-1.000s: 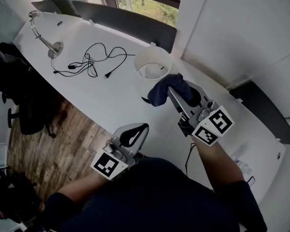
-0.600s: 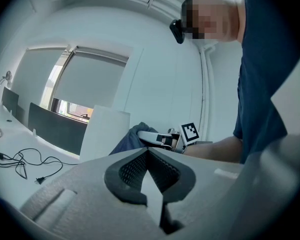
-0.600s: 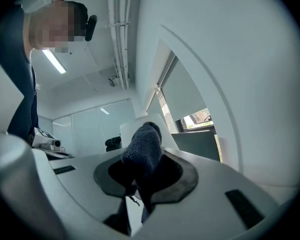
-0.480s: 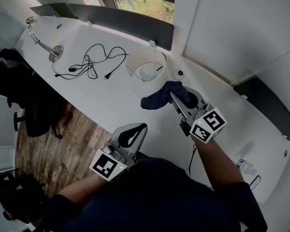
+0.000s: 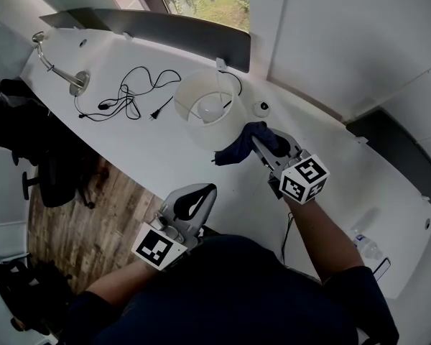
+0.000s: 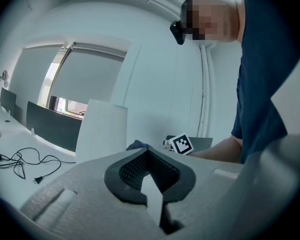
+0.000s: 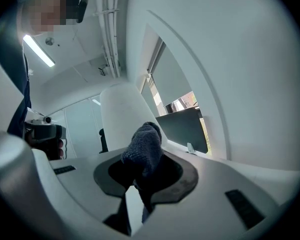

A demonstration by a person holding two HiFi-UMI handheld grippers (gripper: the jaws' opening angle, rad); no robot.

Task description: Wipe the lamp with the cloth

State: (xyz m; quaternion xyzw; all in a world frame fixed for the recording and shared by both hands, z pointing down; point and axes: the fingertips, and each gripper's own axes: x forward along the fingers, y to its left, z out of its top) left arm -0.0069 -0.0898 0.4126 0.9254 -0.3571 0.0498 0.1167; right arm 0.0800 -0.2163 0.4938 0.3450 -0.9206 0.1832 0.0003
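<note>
"Where did we have the cloth?"

"The dark blue cloth (image 5: 238, 145) was pinched in the right gripper (image 5: 260, 144). Its jaws were clamped on it, and a bunched end stuck up past them."

"And the lamp?"

"The white lamp (image 5: 203, 108) stood upright on the white desk (image 5: 154, 157). The cloth hung at the shade's near right side. We could not quite tell from above whether it pressed on the shade."

"Our other hand?"

"We held the left gripper (image 5: 201, 196) low at the desk's near edge, well apart from the lamp, with its jaws drawn together on nothing. A black cable (image 5: 133, 92) lay loose to the left of the lamp."
</note>
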